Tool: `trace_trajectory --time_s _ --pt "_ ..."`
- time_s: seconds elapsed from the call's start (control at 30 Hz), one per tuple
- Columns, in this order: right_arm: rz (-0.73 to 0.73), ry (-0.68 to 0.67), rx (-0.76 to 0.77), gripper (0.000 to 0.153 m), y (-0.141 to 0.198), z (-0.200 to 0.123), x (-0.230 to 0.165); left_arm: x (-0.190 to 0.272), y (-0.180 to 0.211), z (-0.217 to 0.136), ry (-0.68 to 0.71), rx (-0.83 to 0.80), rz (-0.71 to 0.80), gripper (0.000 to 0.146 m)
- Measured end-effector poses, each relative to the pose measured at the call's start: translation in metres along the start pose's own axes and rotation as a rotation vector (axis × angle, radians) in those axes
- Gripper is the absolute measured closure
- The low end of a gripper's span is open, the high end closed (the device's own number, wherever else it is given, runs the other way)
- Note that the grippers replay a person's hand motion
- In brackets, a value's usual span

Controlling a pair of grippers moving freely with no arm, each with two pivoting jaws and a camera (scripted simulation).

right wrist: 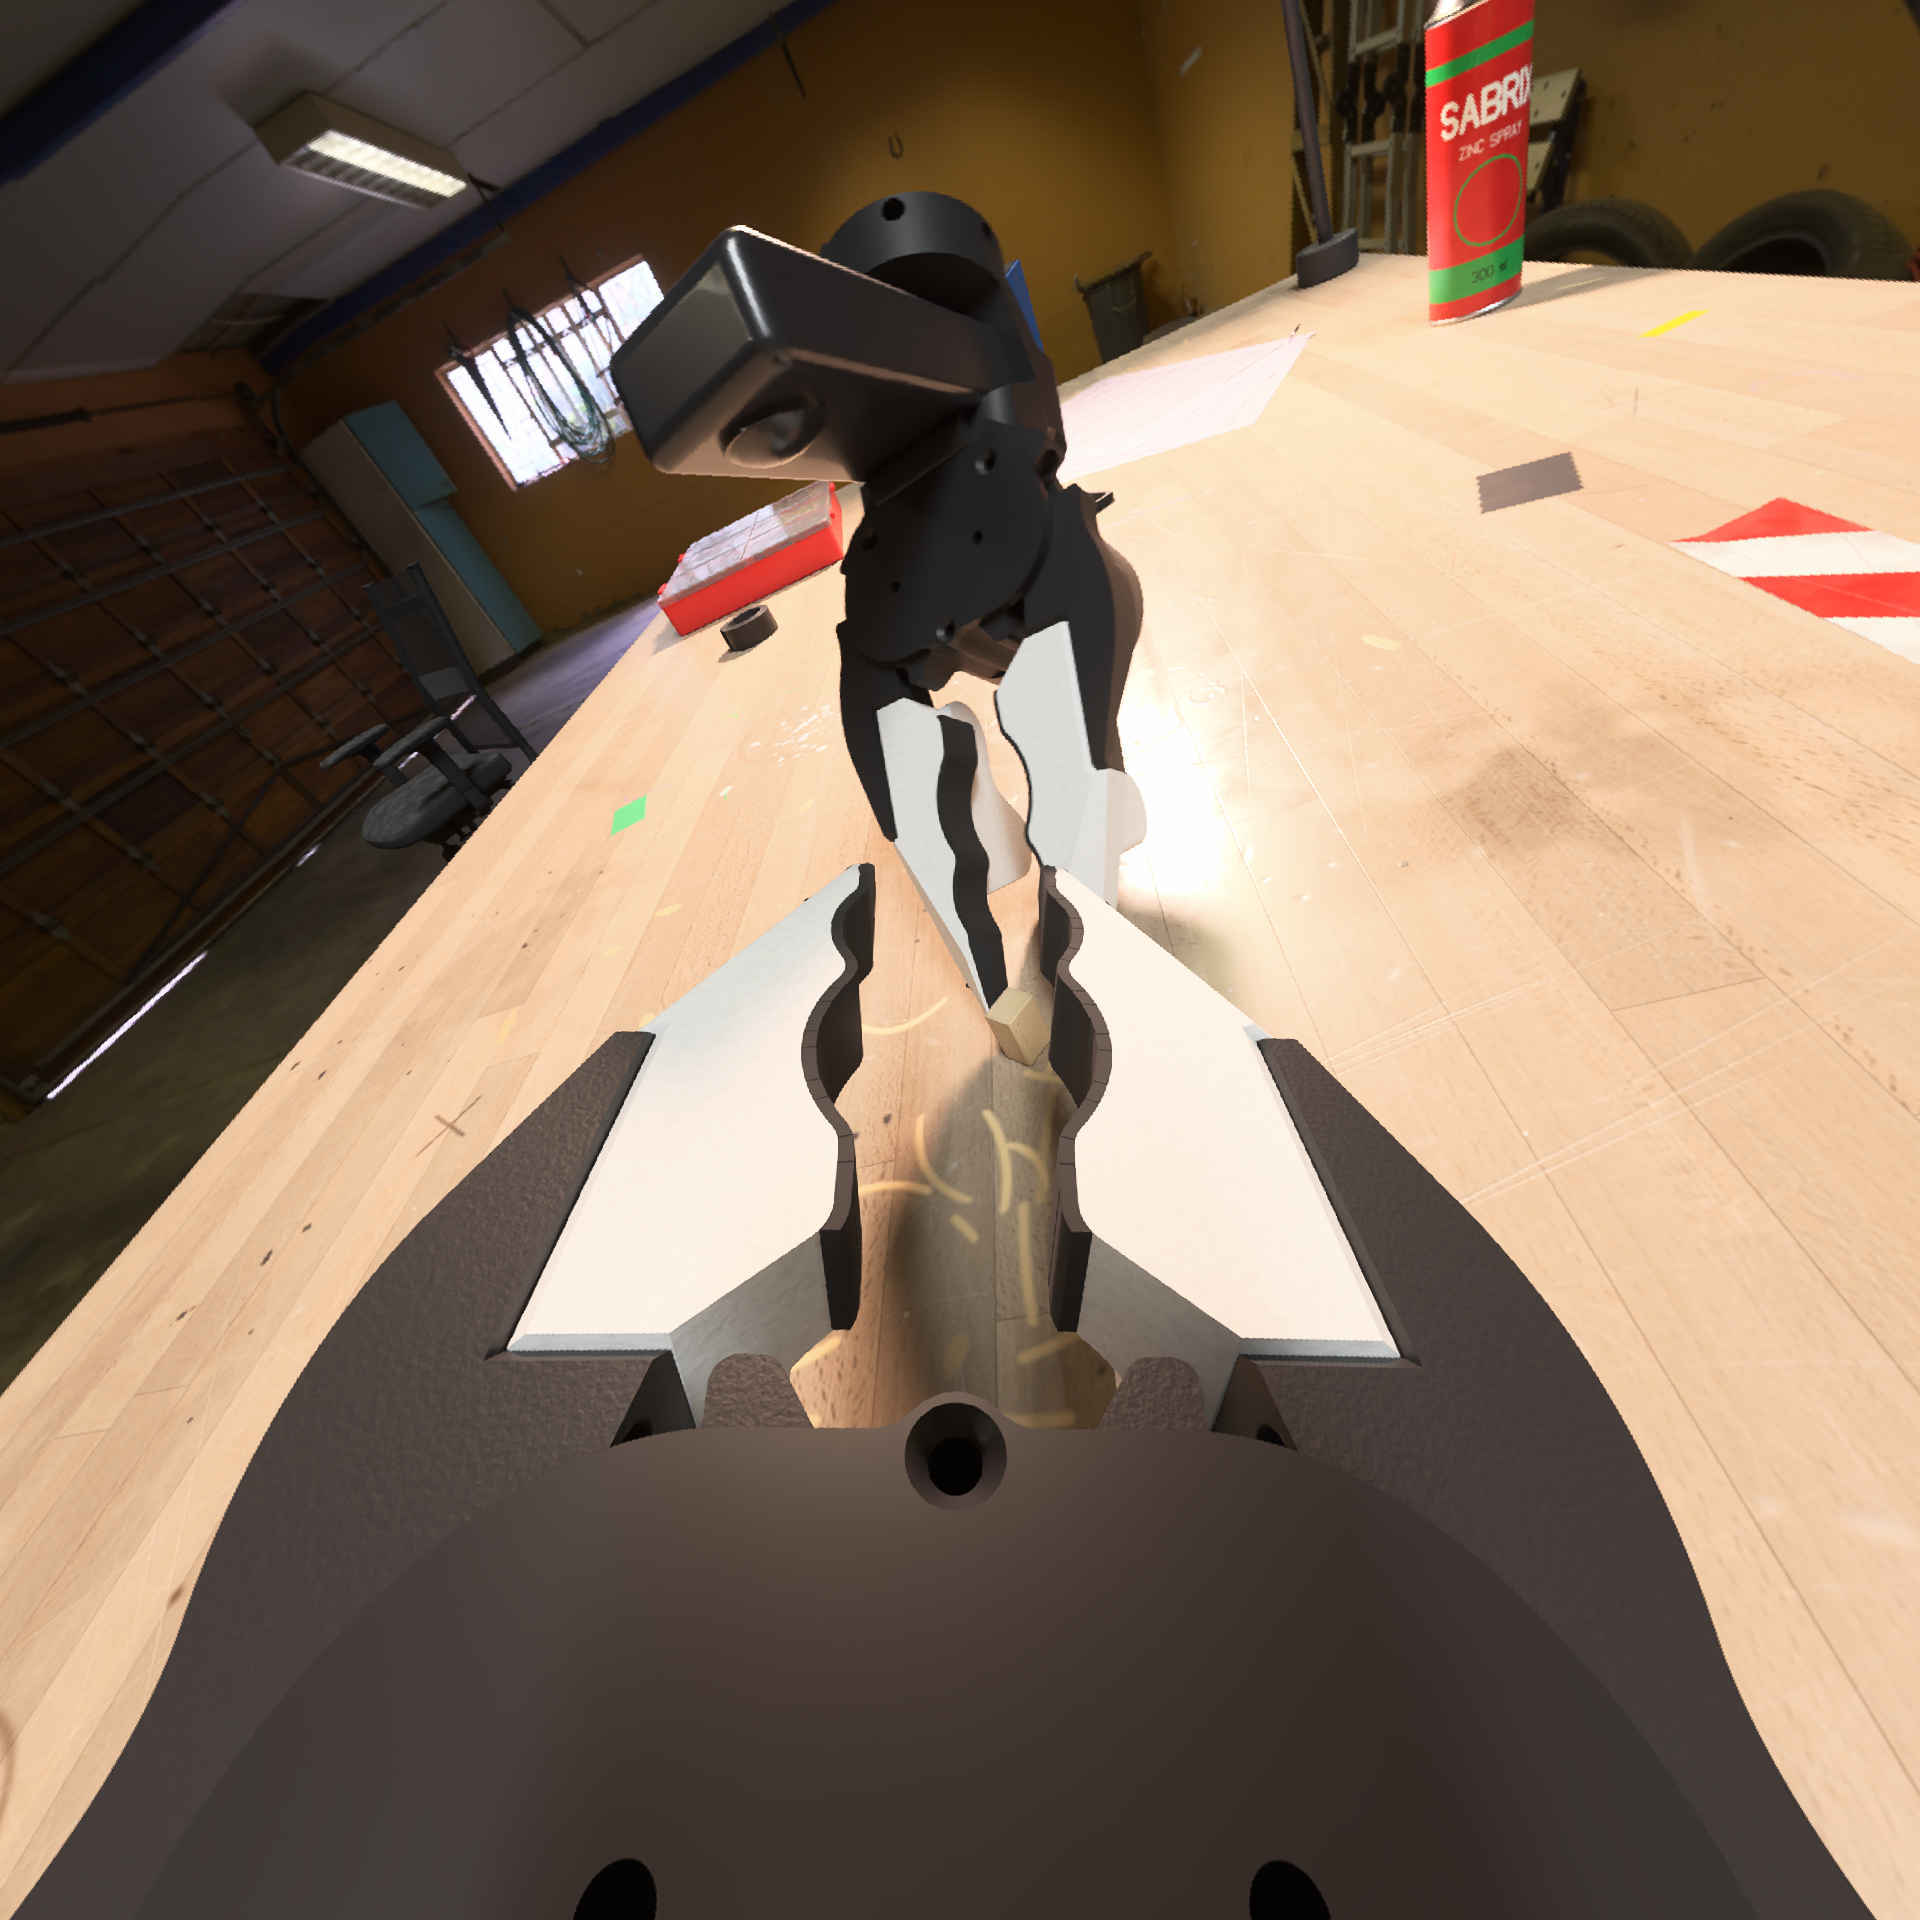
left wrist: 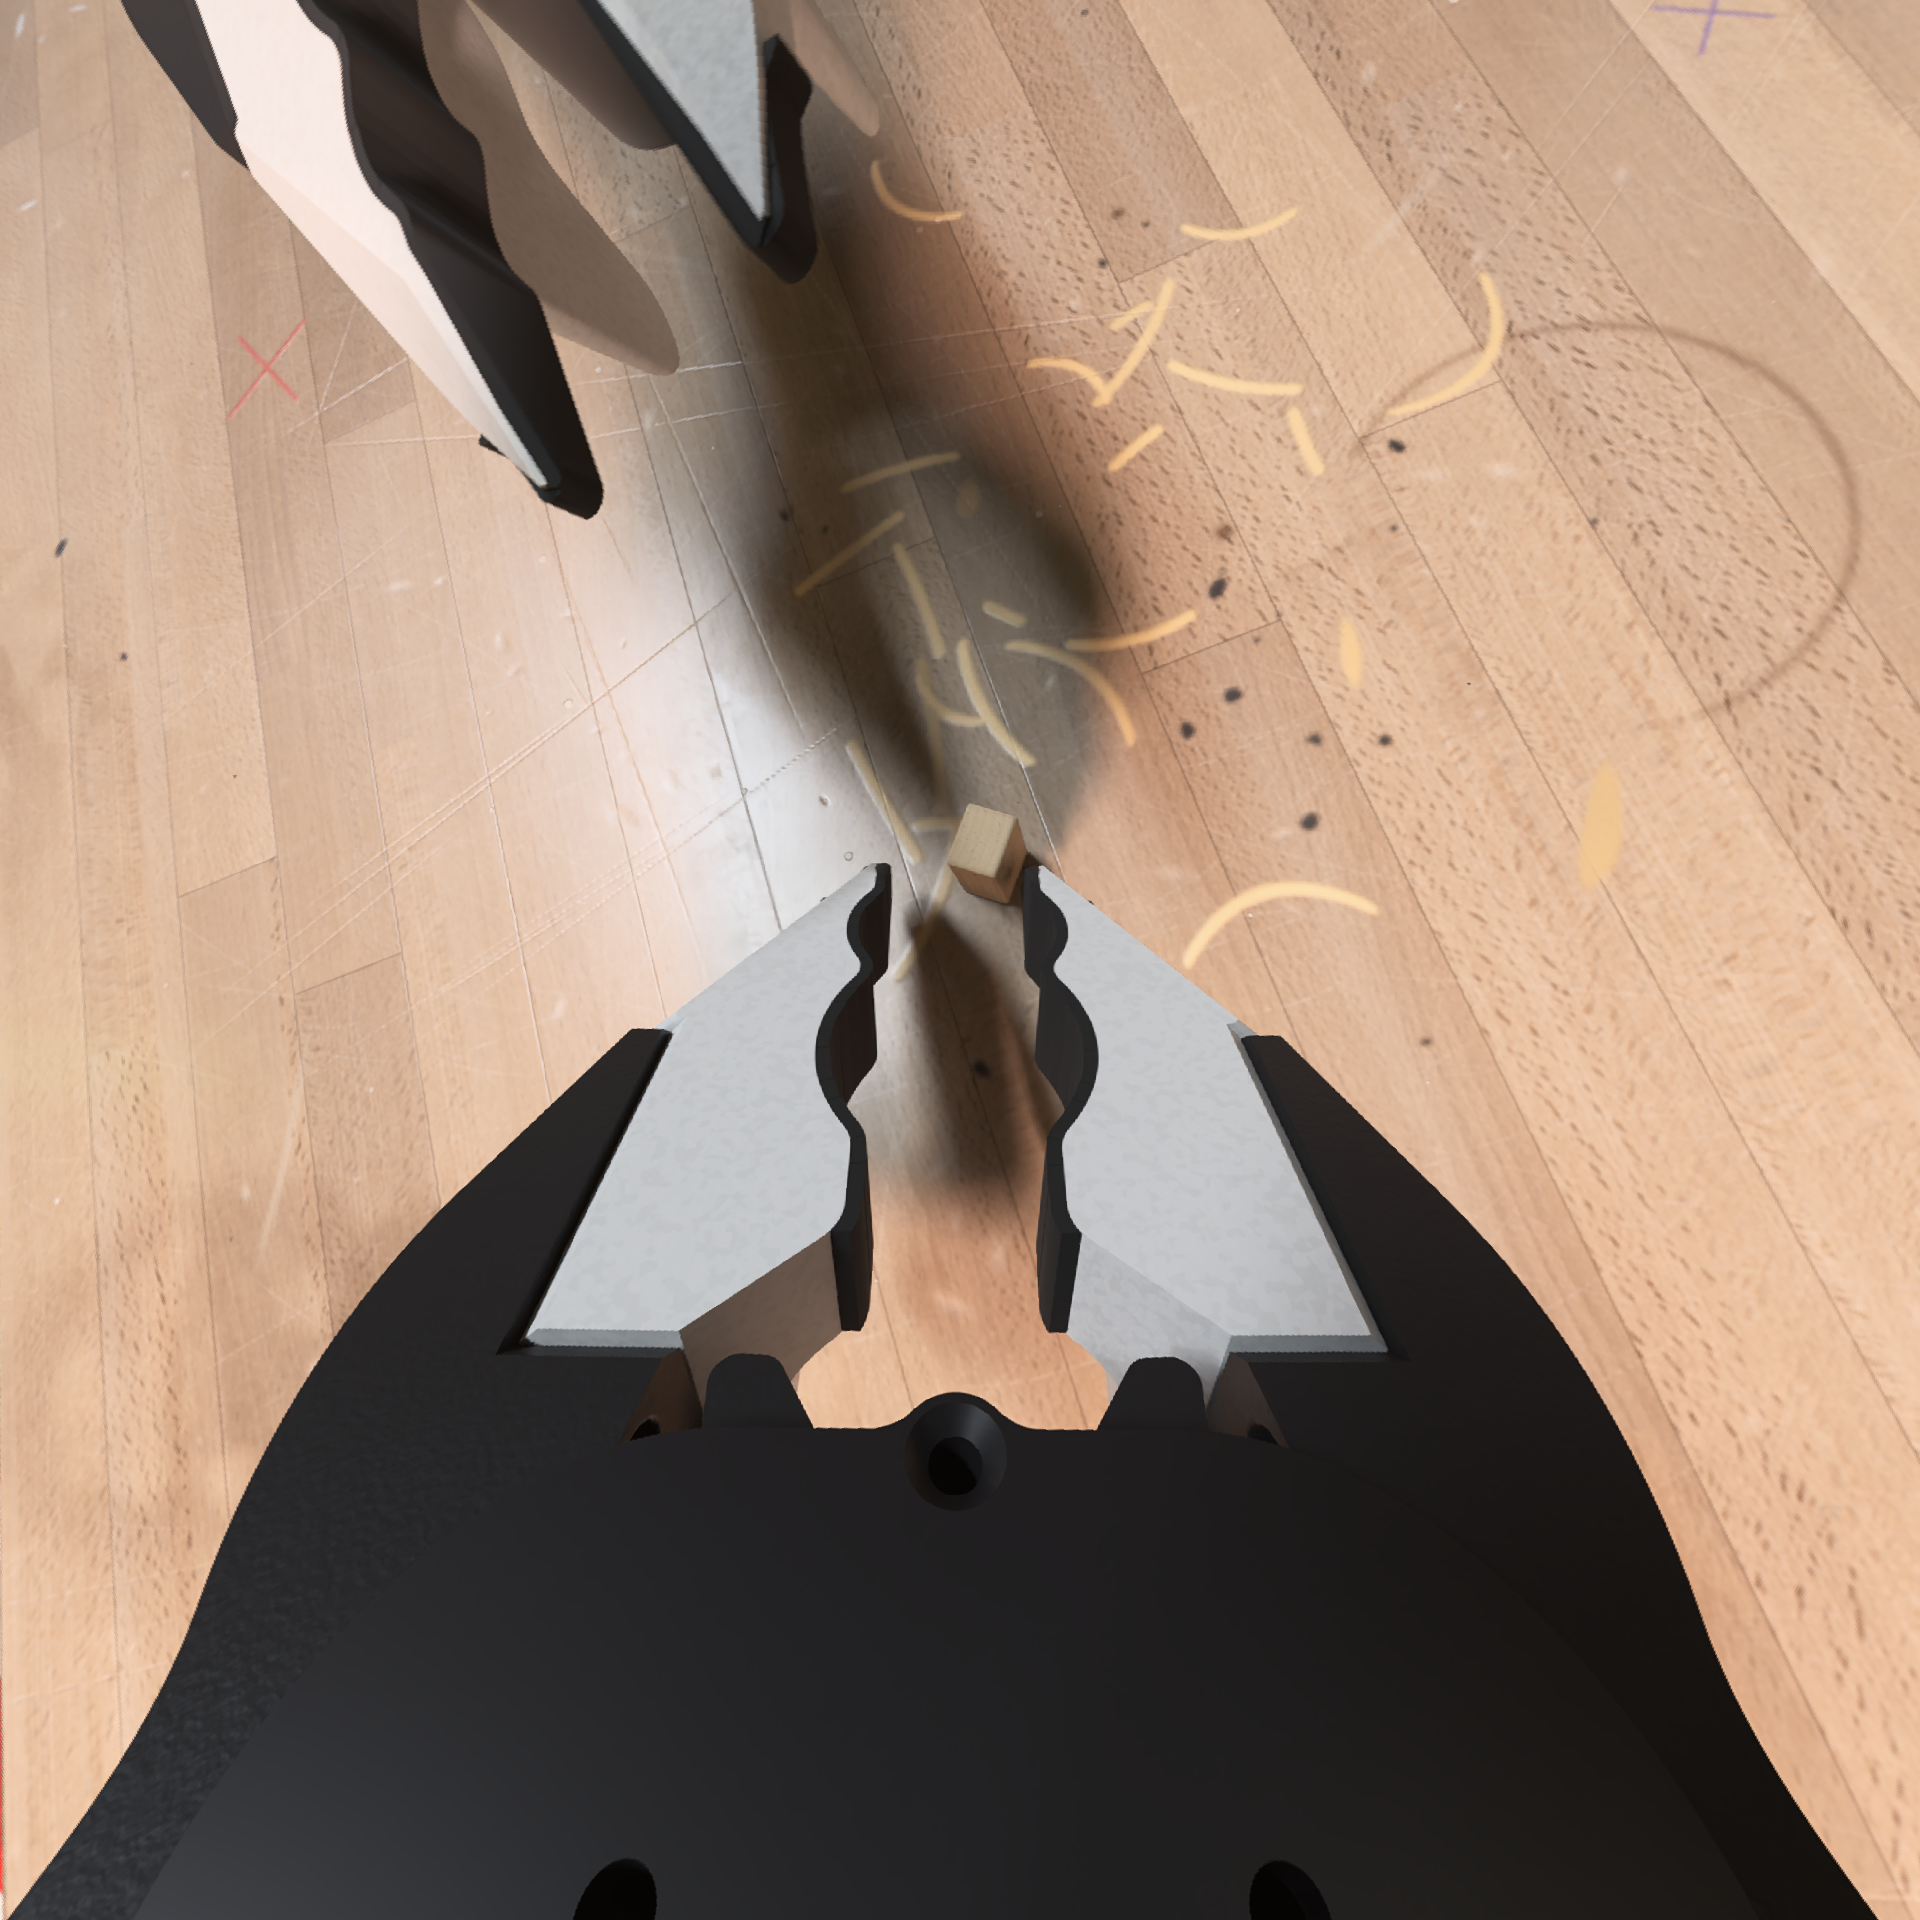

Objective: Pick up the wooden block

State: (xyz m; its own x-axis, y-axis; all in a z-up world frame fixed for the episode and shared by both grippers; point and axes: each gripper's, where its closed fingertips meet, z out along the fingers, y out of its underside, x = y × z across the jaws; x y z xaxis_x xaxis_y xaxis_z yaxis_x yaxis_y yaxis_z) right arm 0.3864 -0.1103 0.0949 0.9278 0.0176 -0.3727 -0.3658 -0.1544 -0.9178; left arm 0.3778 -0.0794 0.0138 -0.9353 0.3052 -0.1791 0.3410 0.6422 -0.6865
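A long wooden workbench (right wrist: 1455, 935) of pale butcher-block planks fills both views, scattered with yellow curled shavings (left wrist: 1236, 384), dark specks and a faint ring stain (left wrist: 1621, 520). At its far end in the right wrist view stand a red and green spray can (right wrist: 1475, 166), a red compartment box (right wrist: 758, 561) with a small black ring (right wrist: 748, 629) just beside it, and a red-and-white striped patch (right wrist: 1829, 582) on the right.

The left gripper (left wrist: 956, 883) points down at the bench with its jaws parted and nothing between them. The right gripper (right wrist: 956, 883) faces it from the opposite side, jaws also spread and empty; in the left wrist view its fingers enter from the upper left.

The wooden block (left wrist: 982, 852), a small pale cube, rests on the bench just past the left gripper's fingertips, close against the tip of the finger on the view's right side; whether it touches cannot be told. In the right wrist view the block (right wrist: 1016, 1023) sits at the tip of the left gripper's finger, between the right gripper's own fingers.
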Motion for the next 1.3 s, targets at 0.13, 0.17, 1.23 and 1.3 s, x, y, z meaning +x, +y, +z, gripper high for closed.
trace_trajectory --time_s 0.13,0.17,1.23,1.3 --pt "-0.011 -0.012 0.001 0.121 -0.001 -0.001 -0.003 0.0 -0.001 0.002 0.053 0.016 -0.011 0.113" --pt "-0.011 -0.016 0.001 0.121 -0.001 -0.001 -0.003 0.002 -0.002 0.002 0.076 0.023 -0.019 0.113" --pt "-0.015 -0.027 0.043 0.121 -0.009 -0.007 -0.005 0.008 -0.014 -0.007 0.056 0.16 0.068 0.137" --pt "-0.015 -0.028 0.05 0.121 -0.01 -0.008 -0.006 0.008 -0.015 -0.007 0.054 0.166 0.069 0.137"
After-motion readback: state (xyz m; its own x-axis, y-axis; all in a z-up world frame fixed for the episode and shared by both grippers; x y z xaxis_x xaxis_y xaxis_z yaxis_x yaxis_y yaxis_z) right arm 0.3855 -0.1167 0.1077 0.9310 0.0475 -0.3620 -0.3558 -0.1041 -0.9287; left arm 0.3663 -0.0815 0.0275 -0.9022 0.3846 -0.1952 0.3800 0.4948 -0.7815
